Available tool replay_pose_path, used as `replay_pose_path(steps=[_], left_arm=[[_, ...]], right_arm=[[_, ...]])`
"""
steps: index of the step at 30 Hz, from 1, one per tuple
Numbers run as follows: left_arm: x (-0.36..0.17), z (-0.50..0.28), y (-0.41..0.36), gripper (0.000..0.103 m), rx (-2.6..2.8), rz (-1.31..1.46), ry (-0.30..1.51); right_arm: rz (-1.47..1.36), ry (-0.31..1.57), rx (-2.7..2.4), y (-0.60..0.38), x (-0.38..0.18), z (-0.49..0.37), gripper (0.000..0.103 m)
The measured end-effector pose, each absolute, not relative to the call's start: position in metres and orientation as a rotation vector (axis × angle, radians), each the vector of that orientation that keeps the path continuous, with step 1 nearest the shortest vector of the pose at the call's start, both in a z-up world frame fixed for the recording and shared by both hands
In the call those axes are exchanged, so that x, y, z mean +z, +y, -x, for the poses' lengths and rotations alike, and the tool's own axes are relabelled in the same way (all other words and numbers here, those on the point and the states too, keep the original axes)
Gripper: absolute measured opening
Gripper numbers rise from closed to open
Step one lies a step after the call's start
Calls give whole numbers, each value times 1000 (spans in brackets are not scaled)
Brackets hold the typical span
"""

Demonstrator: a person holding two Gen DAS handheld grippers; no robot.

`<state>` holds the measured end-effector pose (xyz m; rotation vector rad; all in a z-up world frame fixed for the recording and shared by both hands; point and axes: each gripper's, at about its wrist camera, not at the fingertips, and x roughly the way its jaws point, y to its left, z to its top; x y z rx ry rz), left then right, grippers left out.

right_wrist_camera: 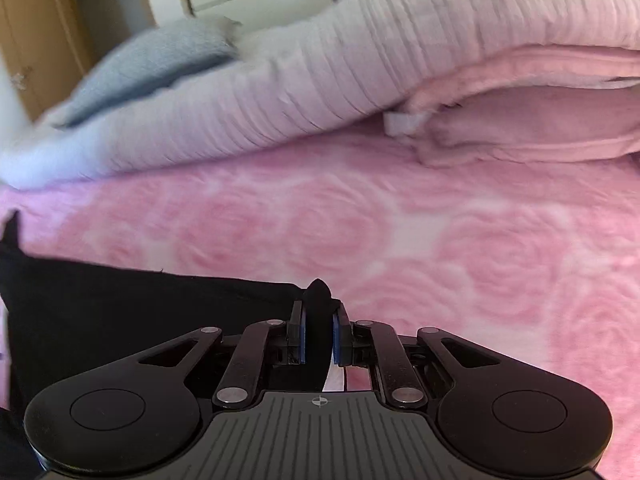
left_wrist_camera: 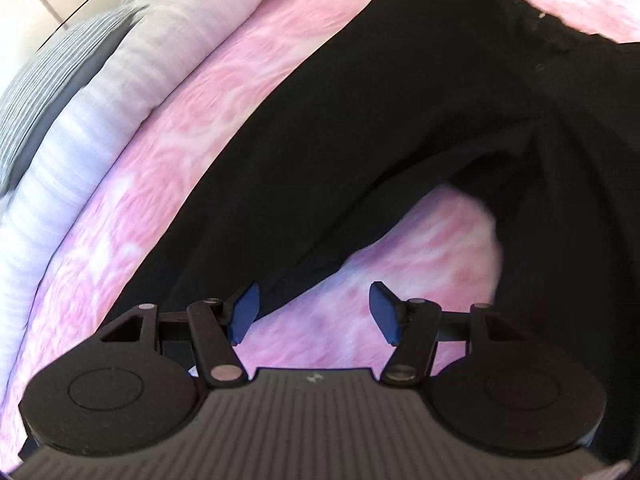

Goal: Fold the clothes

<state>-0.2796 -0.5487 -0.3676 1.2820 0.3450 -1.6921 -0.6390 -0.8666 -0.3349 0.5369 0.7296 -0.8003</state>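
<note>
A black, soft-knit pair of trousers (left_wrist_camera: 360,128) is lying spread across the pink rose-patterned bed cover (left_wrist_camera: 160,184), its legs splitting apart so that a patch of pink is showing between them, while the gathered waistband is reaching toward the far side of the bed. The left hand-held gripper (left_wrist_camera: 316,312) is hovering with its blue pads wide apart and holding nothing — one pad is sitting just beside the edge of a trouser leg, the other over bare cover. The right hand-held gripper (right_wrist_camera: 318,332) is pinching a small fold of the black cloth between its narrowed blue pads, with the rest of the garment trailing off toward the left of that view. Along the far edge of the bed a rolled pale grey ribbed quilt (right_wrist_camera: 320,80) is lying, with a folded pink blanket (right_wrist_camera: 540,120) tucked under it and a grey-blue pillow (right_wrist_camera: 160,60) behind. The fabric is looking light, limp and stretchy, likely to sag and bunch when lifted — so taking hold at a hem or a seam corner, one on each side, seems the surest way to keep the fold straight.
</note>
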Motion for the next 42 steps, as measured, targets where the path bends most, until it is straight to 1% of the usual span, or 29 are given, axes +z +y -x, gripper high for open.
replay_pose_path(steps=[1, 4, 5, 8, 10, 13, 16, 20, 23, 25, 27, 28, 29, 31, 33, 36, 39, 42], left_arm=[[-365, 286, -545, 57, -1711, -1281, 343], [-352, 305, -527, 58, -1765, -1277, 332], [-347, 312, -519, 58, -1787, -1274, 329], [-334, 341, -490, 59, -1877, -1263, 318], [-327, 364, -468, 59, -1962, -1257, 323], [-322, 397, -436, 59, -2081, -1263, 326], [-326, 427, -412, 59, -2199, -1283, 337], [-343, 447, -400, 59, -2256, -1322, 367], [-355, 450, -401, 59, -2233, -1348, 392], [-359, 449, -405, 59, -2209, -1361, 407], [-362, 446, -409, 59, -2183, -1369, 422], [-364, 445, -413, 59, -2168, -1371, 433], [-365, 442, -416, 59, -2156, -1375, 446], [-368, 439, -418, 59, -2137, -1384, 467], [-370, 437, -421, 59, -2135, -1397, 476], [-369, 443, -419, 59, -2180, -1396, 488], [-365, 451, -413, 59, -2228, -1359, 502], [-363, 449, -409, 59, -2224, -1317, 525]], right_arm=[[-546, 733, -813, -864, -337, 640, 17], [-571, 711, -841, -844, -327, 649, 38], [-587, 692, -836, -836, -320, 656, 43], [-653, 688, -797, -794, -300, 689, 48], [-692, 745, -772, -753, -296, 718, 52], [-786, 832, -737, -689, -304, 764, 57], [-891, 906, -719, -633, -320, 807, 59], [-1017, 842, -694, -601, -341, 835, 60], [-1071, 752, -681, -600, -361, 834, 61], [-1102, 658, -688, -600, -369, 831, 61], [-1141, 572, -704, -601, -376, 828, 60], [-1171, 543, -720, -602, -379, 827, 45], [-1200, 514, -736, -604, -381, 825, 22], [-1249, 473, -770, -606, -383, 824, 9], [-1268, 465, -813, -604, -374, 828, 8], [-1240, 462, -861, -593, -342, 839, 7], [-1220, 502, -881, -579, -318, 850, 7], [-1219, 581, -919, -571, -328, 858, 7]])
